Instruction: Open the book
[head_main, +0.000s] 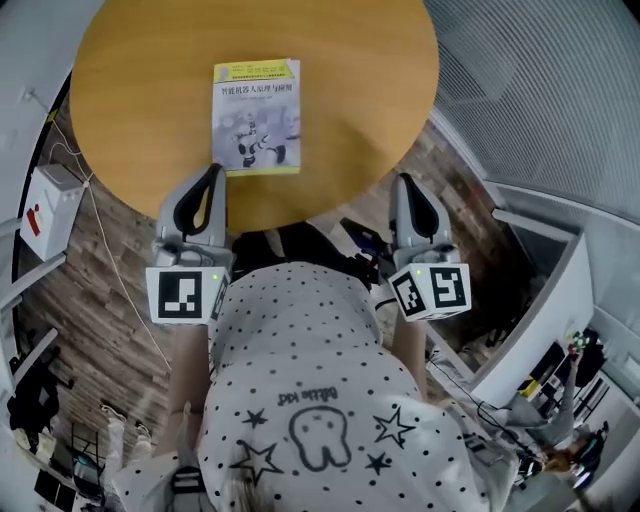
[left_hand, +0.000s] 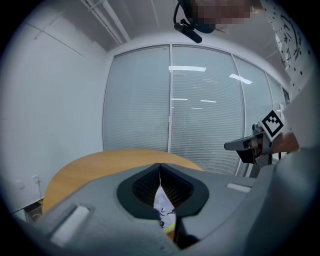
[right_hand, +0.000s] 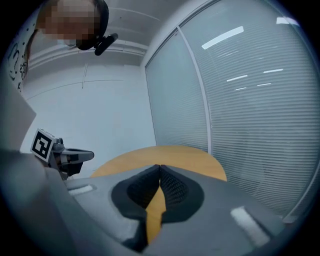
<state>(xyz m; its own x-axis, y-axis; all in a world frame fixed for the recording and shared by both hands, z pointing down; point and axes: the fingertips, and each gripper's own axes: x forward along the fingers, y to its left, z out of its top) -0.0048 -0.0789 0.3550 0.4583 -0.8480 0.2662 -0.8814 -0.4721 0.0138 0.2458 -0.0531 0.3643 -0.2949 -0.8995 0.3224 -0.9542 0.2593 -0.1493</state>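
A closed book (head_main: 256, 117) with a grey and yellow cover lies flat on the round wooden table (head_main: 130, 90), a little left of its middle. My left gripper (head_main: 213, 172) is shut and empty; its tips sit at the table's near edge, just short of the book's near left corner. In the left gripper view, a sliver of the book (left_hand: 164, 212) shows below the closed left gripper (left_hand: 160, 166). My right gripper (head_main: 404, 182) is shut and empty, beside the table's near right rim, well to the right of the book. The right gripper (right_hand: 160, 168) points across the table top (right_hand: 170, 155).
A white box (head_main: 48, 205) stands on the wooden floor left of the table, with cables near it. Glass walls with blinds (left_hand: 200, 105) rise behind the table. The person's spotted shirt (head_main: 310, 400) fills the lower head view.
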